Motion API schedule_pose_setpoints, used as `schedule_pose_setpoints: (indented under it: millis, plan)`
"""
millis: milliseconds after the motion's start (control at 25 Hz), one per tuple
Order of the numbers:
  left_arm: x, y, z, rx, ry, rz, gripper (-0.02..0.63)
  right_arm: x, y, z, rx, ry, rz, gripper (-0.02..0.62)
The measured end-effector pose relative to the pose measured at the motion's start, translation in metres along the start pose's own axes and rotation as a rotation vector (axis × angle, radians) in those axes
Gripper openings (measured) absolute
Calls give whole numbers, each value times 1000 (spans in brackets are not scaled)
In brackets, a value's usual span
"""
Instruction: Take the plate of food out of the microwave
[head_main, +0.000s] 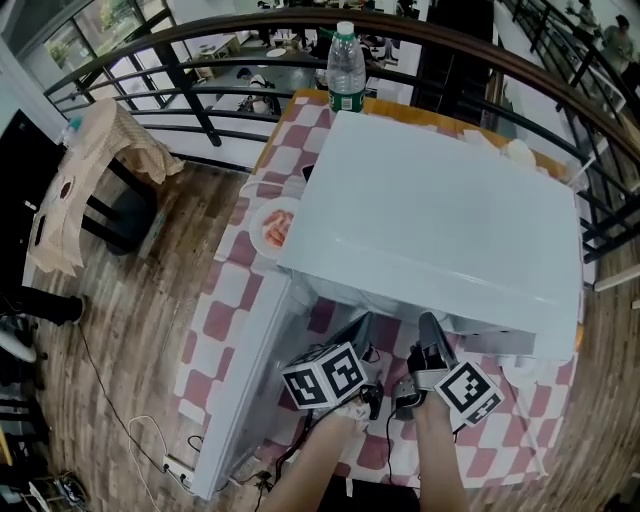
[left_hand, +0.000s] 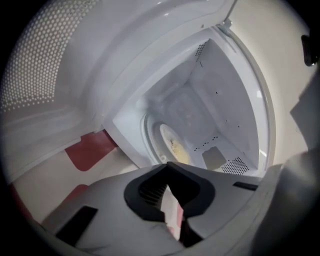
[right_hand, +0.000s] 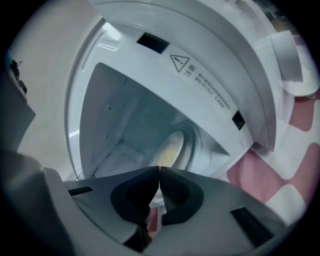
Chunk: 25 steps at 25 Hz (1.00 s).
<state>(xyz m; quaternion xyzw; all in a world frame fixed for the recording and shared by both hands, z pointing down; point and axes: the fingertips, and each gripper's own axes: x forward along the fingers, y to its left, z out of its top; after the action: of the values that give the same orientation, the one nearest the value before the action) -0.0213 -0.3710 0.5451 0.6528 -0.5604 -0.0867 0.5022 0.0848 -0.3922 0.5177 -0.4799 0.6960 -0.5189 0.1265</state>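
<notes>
A white microwave (head_main: 430, 220) stands on a table with a red-and-white checked cloth (head_main: 215, 320), and its door (head_main: 245, 390) is swung open to the left. Inside, a white plate (left_hand: 169, 142) with yellowish food (left_hand: 179, 151) lies on the turntable; the same plate (right_hand: 172, 147) shows in the right gripper view. Both grippers hover side by side just outside the cavity opening, pointing in. My left gripper (left_hand: 167, 164) is shut with nothing held, its tips touching. My right gripper (right_hand: 159, 169) is shut and holds nothing. From the head view the plate inside is hidden.
A small plate of reddish food (head_main: 275, 228) sits on the table left of the microwave. A water bottle (head_main: 346, 65) stands at the table's far edge by a dark railing (head_main: 200, 110). A cloth-draped chair (head_main: 100, 170) stands on the wooden floor at left.
</notes>
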Motion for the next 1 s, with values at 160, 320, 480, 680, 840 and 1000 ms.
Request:
schedule_pose_setpoints:
  millis: [160, 320, 480, 680, 840, 1000]
  plan:
    - [-4, 7, -7, 39, 26, 13, 20, 5, -7, -5, 120, -4, -28, 2]
    - [-6, 7, -11, 76, 45, 19, 20, 11, -9, -7, 229, -14, -4, 20]
    - [-5, 7, -14, 110, 57, 21, 20, 19, -9, -4, 291, -23, 11, 44]
    - [-7, 7, -19, 103, 67, 17, 20, 27, -7, -1, 328, -39, 15, 48]
    - [-9, 8, -22, 93, 70, 13, 20, 33, -8, -2, 372, -39, 7, 124]
    - [-11, 8, -24, 86, 71, 11, 20, 35, -16, -4, 417, -47, -34, 126]
